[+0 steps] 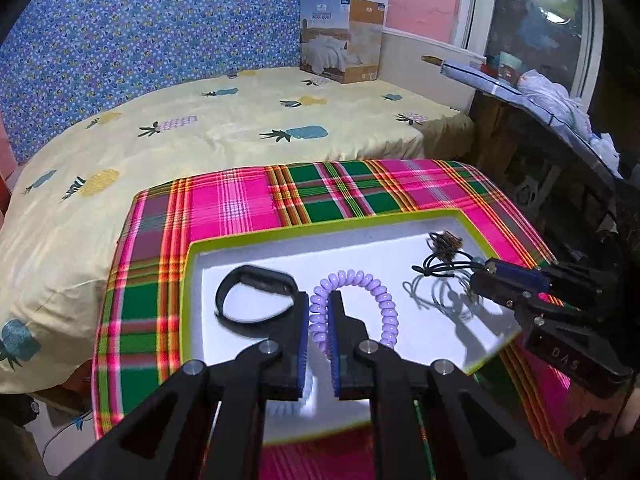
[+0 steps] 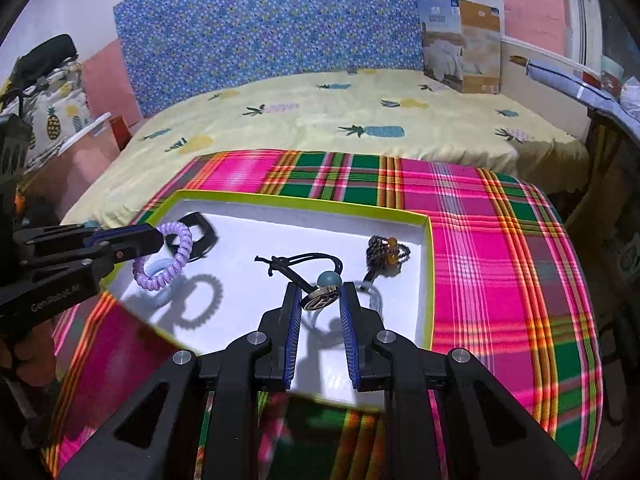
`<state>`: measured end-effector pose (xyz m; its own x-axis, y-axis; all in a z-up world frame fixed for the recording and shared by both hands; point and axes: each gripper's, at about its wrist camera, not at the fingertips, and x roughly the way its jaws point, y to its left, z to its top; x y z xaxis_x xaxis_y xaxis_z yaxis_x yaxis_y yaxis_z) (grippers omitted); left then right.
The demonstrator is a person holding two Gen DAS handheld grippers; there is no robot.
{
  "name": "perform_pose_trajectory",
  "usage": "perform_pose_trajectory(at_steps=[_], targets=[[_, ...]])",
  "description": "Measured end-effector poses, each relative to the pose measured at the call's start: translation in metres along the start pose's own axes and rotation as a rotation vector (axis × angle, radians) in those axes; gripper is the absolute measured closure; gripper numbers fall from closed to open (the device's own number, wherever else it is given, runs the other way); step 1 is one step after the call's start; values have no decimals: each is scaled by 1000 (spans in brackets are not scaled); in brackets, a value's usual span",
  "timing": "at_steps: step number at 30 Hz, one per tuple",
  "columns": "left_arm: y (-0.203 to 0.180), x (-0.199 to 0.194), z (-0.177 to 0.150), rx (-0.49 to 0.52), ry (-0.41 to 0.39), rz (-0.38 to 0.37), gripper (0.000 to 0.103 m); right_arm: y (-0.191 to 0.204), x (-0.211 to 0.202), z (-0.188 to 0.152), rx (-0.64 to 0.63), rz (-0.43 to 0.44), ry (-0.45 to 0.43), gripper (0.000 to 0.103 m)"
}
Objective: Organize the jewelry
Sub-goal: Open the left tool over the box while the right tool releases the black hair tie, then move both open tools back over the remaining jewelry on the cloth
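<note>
Plaid cloth [image 2: 500, 240] covered the table beside a bed [image 2: 360, 120]. Tray [image 2: 427, 264] held black band [image 1: 256, 300], beaded piece [image 2: 388, 254]. Left gripper [image 1: 320, 320] was clenched on purple coil [image 1: 352, 304]; right gripper [image 2: 320, 304] was released around cord pendant [image 2: 324, 300], near the tray's front edge.

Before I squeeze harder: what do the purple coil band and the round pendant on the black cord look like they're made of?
Purple coil band: looks like glossy, springy plastic; smooth spiral loops catch highlights. Round pendant: seems to be metal, with a shiny gold-toned rim around a dark face. Black cord: thin and matte, probably waxed string or leather; I can't tell which.
</note>
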<state>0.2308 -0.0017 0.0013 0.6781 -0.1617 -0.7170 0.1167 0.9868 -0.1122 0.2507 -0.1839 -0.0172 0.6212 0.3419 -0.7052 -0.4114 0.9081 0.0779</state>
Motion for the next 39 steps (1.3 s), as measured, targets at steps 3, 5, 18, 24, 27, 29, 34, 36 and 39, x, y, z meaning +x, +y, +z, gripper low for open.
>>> perform_pose_trajectory(at_steps=[3,5,18,24,27,29,34,36,39], targets=[[0,15,6,1,19,-1,93,-5,14,7,8,-8,17,83],[-2,24,10,6,32,-1,93,-7,22,10,9,-13,30,83],[1,64,13,6,104,9,93,-17,48,11,30,-29,111,83],[-4,65,13,29,98,22,92,-15,49,10,19,-34,126,80],[-4,63,12,29,99,10,91,-12,49,11,9,-33,129,73],[-4,61,12,27,99,5,85,-9,46,9,-1,-31,128,70],[-3,46,11,25,75,5,84,-3,34,6,-11,-26,114,69],[-3,37,10,21,63,1,84,-2,27,5,-12,-27,104,69],[-1,22,8,14,46,3,84,0,13,3,-8,-24,85,69]])
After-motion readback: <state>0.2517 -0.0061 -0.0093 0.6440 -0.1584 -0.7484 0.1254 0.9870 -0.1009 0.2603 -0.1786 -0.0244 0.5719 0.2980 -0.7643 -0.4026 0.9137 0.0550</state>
